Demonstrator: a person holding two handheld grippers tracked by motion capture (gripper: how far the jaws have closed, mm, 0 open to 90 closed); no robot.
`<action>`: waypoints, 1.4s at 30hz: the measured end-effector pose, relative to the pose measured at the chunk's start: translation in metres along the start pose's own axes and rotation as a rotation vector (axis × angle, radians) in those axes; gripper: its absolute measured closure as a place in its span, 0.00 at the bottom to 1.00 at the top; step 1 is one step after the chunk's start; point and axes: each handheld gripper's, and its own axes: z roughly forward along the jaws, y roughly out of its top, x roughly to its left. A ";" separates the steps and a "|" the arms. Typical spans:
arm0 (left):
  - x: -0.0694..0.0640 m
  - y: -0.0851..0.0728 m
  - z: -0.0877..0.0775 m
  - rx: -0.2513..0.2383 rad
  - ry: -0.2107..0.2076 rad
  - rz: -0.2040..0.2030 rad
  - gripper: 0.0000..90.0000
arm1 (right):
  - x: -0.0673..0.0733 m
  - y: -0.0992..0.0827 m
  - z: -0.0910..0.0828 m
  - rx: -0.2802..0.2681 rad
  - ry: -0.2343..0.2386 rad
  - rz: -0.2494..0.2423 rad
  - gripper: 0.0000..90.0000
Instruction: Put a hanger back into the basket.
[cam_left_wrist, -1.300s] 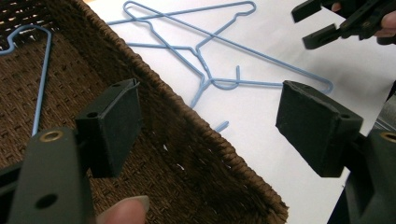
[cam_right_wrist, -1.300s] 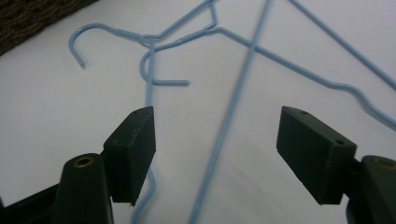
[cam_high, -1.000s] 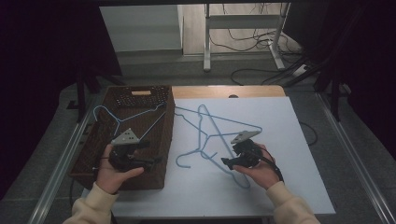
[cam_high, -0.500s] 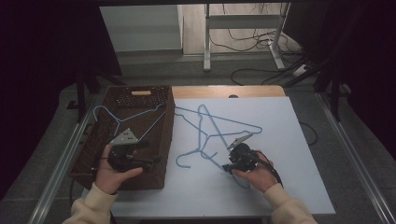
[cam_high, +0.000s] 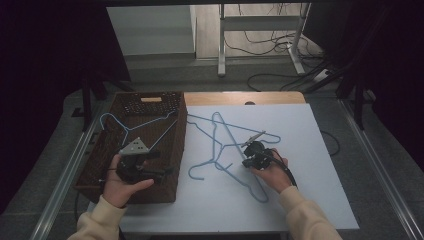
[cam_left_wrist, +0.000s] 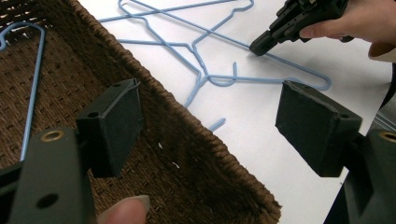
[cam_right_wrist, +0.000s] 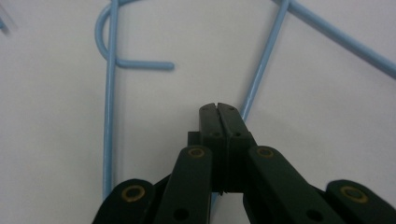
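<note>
A: The right gripper (cam_right_wrist: 218, 108), its jaws just closed, pinches the near blue hanger (cam_high: 235, 172) on the white table (cam_high: 320, 165), right of the basket (cam_high: 172, 165).

B: Its wire crosses a second hanger (cam_high: 220, 131); lifting may drag that. The left gripper (cam_left_wrist: 210, 128) is spread wide.

Both sleeves (cam_high: 102, 220) are pale cream, ribbed at the cuffs. Each hand grips a black two-jaw tool: the left gripper (cam_left_wrist: 219, 121), over the wicker basket (cam_high: 150, 107), has blocky matte pads, brass-ringed pivot holes and a grey three-cornered plate on top (dotted with small holes). The right gripper (cam_right_wrist: 218, 109), well away from that basket, shows the same brass rivets and a black trailing cable (cam_high: 285, 170)
</note>
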 end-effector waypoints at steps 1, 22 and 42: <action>0.001 0.000 0.000 0.000 0.000 -0.003 0.25 | -0.001 -0.001 0.000 0.007 -0.002 0.005 1.00; -0.001 0.004 0.003 -0.002 -0.014 0.010 0.25 | -0.022 -0.095 -0.054 0.082 -0.135 0.197 1.00; 0.001 0.007 0.003 -0.009 -0.012 0.008 0.25 | 0.002 -0.097 -0.077 0.012 -0.069 0.136 1.00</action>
